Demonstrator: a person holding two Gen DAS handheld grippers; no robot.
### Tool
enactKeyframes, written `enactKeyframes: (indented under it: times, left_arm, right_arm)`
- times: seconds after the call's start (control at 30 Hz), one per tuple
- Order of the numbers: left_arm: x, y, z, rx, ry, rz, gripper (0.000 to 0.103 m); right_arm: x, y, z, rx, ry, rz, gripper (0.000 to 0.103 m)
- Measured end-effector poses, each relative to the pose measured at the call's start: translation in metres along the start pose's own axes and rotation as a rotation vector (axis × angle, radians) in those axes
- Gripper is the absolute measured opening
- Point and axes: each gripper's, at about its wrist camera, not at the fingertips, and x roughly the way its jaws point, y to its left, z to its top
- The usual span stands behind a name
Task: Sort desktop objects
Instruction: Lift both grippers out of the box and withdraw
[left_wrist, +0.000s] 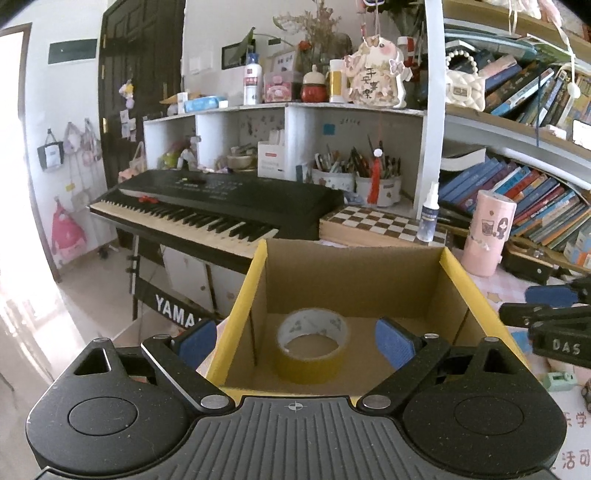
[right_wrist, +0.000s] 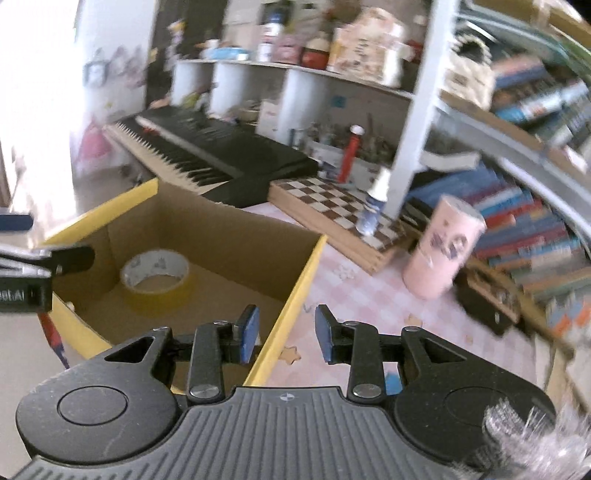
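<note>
Home bedroom-study: keyboard piano (left_wrist: 207, 206), bookshelves (left_wrist: 524, 192), hanging bags (left_wrist: 74, 147).

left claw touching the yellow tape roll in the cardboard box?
Apart. The left wrist view shows the open left claw above the yellow tape roll, pads wide of it.

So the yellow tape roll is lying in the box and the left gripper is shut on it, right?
Not quite. The tape roll does lie in the box, but the left gripper is open, its pads clear of the roll on either side. The left wrist view shows it.
</note>
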Motion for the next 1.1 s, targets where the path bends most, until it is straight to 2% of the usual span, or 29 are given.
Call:
enactKeyframes:
  times: [0.23, 0.47, 0.57, 0.73, 0.83, 1.1]
  left_arm:
    - [-0.017, 0.01, -0.012, -0.011, -0.011, 0.018, 0.099]
    - [-0.043, 0.024, -0.035, -0.038, -0.039, 0.064, 0.1]
    - [-0.054, 0.029, -0.047, -0.036, -0.044, 0.075, 0.1]
    - [-0.065, 0.031, -0.063, -0.01, 0.018, 0.081, 0.1]
    - [-0.071, 0.033, -0.072, 0.003, 0.052, 0.092, 0.1]
    - [-0.085, 0.037, -0.087, 0.046, 0.073, 0.072, 0.101]
  right_arm:
    - [-0.029, 0.011, -0.019, 0.163, -0.035, -0.097, 0.039]
    - [-0.057, 0.031, -0.045, 0.262, -0.063, -0.177, 0.044]
    - [-0.069, 0.042, -0.058, 0.282, -0.064, -0.186, 0.048]
    - [-0.083, 0.062, -0.081, 0.278, -0.038, -0.195, 0.055]
    - [-0.089, 0.074, -0.092, 0.271, -0.013, -0.188, 0.058]
    - [-0.099, 0.093, -0.111, 0.288, 0.035, -0.155, 0.067]
